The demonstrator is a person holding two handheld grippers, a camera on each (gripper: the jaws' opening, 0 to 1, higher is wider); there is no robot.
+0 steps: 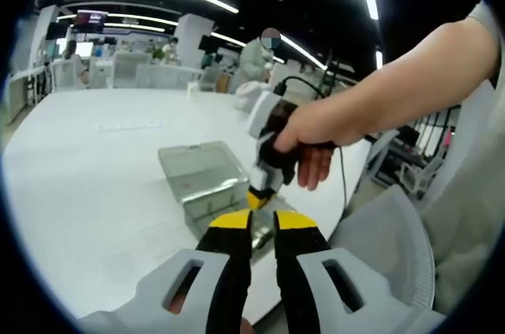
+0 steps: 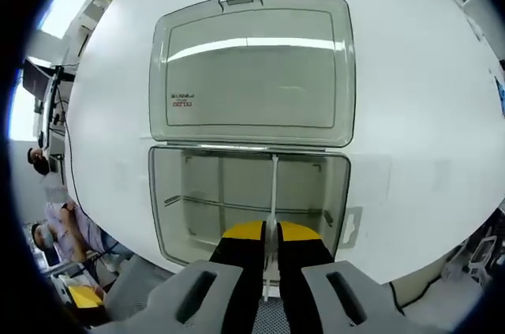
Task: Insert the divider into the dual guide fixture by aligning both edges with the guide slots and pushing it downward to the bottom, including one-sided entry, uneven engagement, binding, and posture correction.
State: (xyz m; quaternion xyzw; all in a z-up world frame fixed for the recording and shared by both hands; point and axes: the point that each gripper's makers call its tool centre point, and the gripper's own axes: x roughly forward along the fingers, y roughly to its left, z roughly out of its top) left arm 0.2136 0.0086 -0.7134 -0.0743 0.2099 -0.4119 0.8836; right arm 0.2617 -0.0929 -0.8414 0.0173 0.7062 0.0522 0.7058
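I am clamping my right gripper (image 2: pixel 271 231) on the thin divider (image 2: pixel 274 192), standing it upright inside the clear box (image 2: pixel 166 200), just below its open lid (image 2: pixel 252 65). My left gripper (image 1: pixel 263 220) is hovering beside the box, jaws nearly together, grasping nothing.

My jaws are black with yellow tips on light grey bodies. The box (image 2: pixel 251 184) is clear grey plastic, its divider (image 2: pixel 274 192) whitish, the table (image 2: pixel 410 113) white.
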